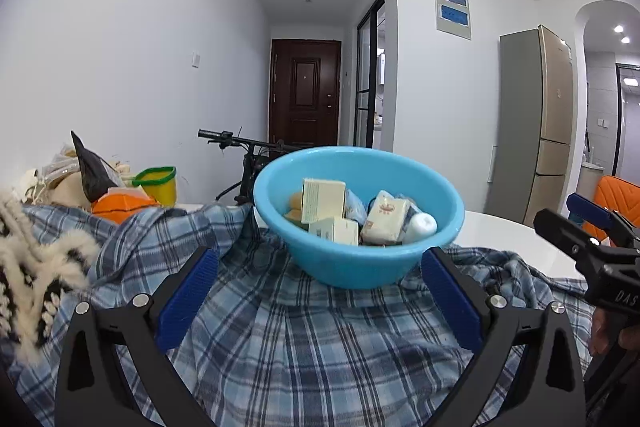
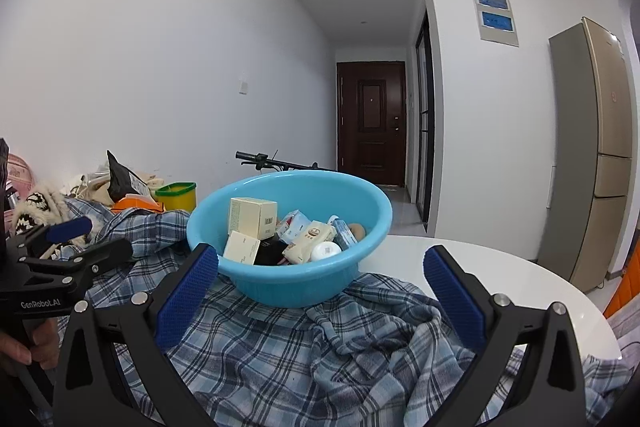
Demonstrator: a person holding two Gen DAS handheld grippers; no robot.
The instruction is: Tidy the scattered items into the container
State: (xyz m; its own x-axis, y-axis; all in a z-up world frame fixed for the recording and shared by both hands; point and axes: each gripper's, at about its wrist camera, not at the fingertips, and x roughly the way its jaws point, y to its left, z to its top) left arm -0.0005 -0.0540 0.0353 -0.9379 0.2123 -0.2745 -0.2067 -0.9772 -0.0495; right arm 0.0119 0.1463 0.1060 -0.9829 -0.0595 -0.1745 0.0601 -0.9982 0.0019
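Observation:
A light blue plastic bowl [image 1: 356, 259] [image 2: 280, 287] rests on a blue plaid shirt [image 1: 304, 347] [image 2: 304, 355] spread over the white table. Inside the bowl lie cream boxes [image 1: 322, 201] [image 2: 251, 215], a wrapped pack [image 1: 385, 221] [image 2: 308, 241], a white round cap [image 1: 420, 225] [image 2: 326, 250] and other small packets. My left gripper [image 1: 320, 291] is open, just short of the bowl, nothing between its blue pads [image 1: 188, 297]. My right gripper [image 2: 320, 291] is also open and empty, with the bowl ahead and slightly left. Each gripper shows at the edge of the other's view [image 1: 592, 235] [image 2: 72, 247].
A clutter pile sits at the back left: a yellow cup with green rim [image 1: 158, 185] [image 2: 178, 195], an orange item [image 1: 120, 205], a black bag [image 1: 90, 171] and a fuzzy black-and-white garment [image 1: 28, 267] [image 2: 38, 211]. The bare white table [image 2: 500, 267] extends right; a bicycle [image 1: 244, 155] stands behind.

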